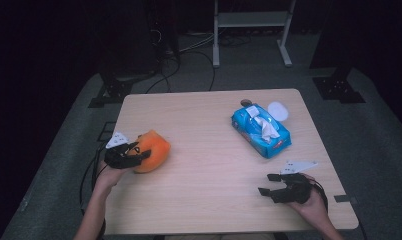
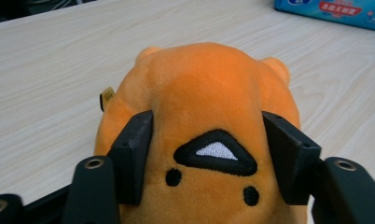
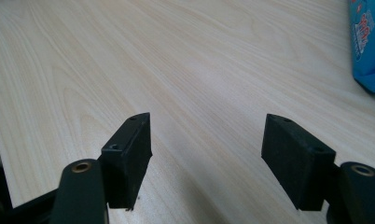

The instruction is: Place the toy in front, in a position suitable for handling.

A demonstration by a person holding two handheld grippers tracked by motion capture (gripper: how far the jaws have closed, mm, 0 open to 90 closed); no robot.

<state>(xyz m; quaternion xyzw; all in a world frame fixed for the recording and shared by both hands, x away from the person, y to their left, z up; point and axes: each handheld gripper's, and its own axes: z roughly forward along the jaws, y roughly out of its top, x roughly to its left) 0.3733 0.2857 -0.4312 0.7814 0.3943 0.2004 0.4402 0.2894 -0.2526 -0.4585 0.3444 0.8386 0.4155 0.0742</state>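
Left tongs pinch the orange plush at the tabletop's left edge, apparently seated; right tongs, spread and empty, lie well apart at the right.

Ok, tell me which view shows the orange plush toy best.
The left gripper view: the orange plush toy sits close up between the tongs, its stitched markings clear. The high view shows it small, partly behind the left gripper.

One orange plush toy, one blue tissue pack, one white lid.
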